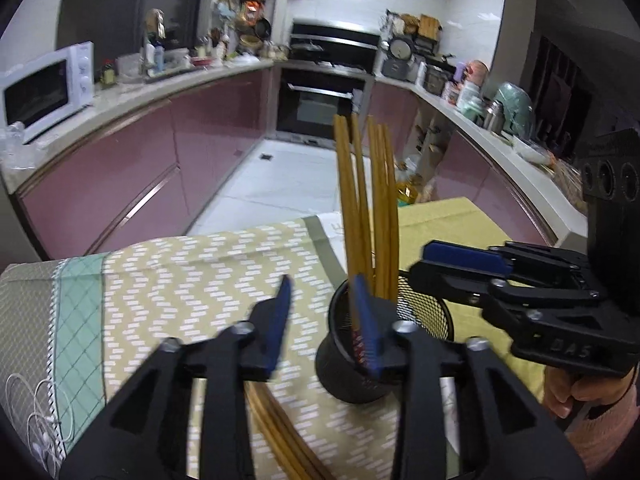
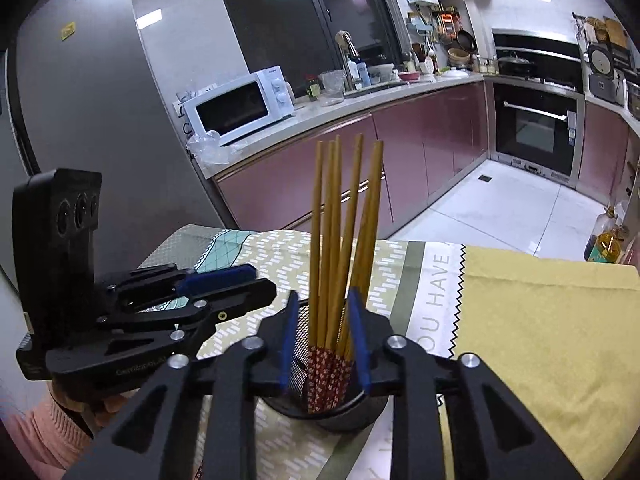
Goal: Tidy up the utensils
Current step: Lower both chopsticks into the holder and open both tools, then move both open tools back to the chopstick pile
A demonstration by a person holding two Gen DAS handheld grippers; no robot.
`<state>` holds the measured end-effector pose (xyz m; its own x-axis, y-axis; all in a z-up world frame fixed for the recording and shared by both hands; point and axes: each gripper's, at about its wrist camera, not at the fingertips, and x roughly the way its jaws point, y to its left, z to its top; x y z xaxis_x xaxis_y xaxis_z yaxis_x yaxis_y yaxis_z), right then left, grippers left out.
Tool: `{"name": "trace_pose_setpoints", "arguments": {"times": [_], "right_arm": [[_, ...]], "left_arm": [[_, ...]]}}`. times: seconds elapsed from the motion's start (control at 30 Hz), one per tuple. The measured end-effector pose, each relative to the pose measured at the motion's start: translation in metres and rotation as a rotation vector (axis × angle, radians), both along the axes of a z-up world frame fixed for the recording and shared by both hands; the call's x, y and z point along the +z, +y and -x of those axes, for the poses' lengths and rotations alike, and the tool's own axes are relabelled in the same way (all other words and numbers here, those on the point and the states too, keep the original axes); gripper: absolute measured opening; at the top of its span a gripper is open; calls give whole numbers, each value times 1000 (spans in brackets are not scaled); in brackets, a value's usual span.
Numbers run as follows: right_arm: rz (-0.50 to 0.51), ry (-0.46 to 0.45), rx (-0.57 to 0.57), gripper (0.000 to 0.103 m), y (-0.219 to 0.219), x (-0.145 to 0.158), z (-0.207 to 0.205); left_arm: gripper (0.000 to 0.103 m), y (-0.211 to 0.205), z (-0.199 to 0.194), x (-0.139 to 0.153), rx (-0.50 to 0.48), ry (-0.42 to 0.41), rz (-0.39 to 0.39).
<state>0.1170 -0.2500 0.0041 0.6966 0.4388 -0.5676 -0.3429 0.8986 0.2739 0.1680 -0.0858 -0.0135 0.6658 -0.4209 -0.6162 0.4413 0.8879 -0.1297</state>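
Observation:
A black mesh holder (image 1: 352,364) stands on the patterned tablecloth (image 1: 200,280) with several wooden chopsticks (image 1: 366,200) upright in it. My left gripper (image 1: 326,320) is open just left of the holder, its right finger over the rim. More chopsticks (image 1: 276,432) lie on the cloth beneath it. In the right wrist view my right gripper (image 2: 324,336) is open with its fingers astride the chopsticks (image 2: 340,232), which have red patterned ends, down in the holder (image 2: 304,364). The right gripper also shows in the left wrist view (image 1: 460,268), and the left gripper in the right wrist view (image 2: 232,280).
A yellow cloth (image 2: 540,320) covers the table's right part. Kitchen counters with pink cabinets (image 1: 140,168), a white microwave (image 2: 240,108) and an oven (image 1: 320,100) surround the floor beyond the table's far edge.

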Motion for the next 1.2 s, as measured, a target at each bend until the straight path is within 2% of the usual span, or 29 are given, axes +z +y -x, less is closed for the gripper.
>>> {"name": "trace_pose_setpoints", "arguments": {"times": [0.07, 0.13, 0.23, 0.27, 0.43, 0.7, 0.83, 1.2], "right_arm": [[-3, -24, 4, 39, 0, 3, 10], [2, -58, 14, 47, 3, 7, 23], [-2, -95, 53, 57, 8, 8, 45], [-1, -105, 66, 61, 11, 8, 52], [14, -119, 146, 64, 26, 0, 81], [49, 79, 172, 63, 53, -58, 77], [84, 132, 164, 61, 65, -77, 71], [182, 162, 147, 54, 91, -97, 61]], "left_arm": [[63, 8, 13, 1, 44, -52, -11], [70, 15, 26, 1, 78, -90, -29], [92, 28, 49, 1, 131, -136, -49], [95, 37, 59, 0, 152, -152, -47], [98, 63, 83, -9, 212, -139, -64], [98, 87, 96, -47, 252, -26, -128], [98, 90, 91, -65, 262, 45, -136], [95, 85, 89, -82, 240, 109, -146]]}}
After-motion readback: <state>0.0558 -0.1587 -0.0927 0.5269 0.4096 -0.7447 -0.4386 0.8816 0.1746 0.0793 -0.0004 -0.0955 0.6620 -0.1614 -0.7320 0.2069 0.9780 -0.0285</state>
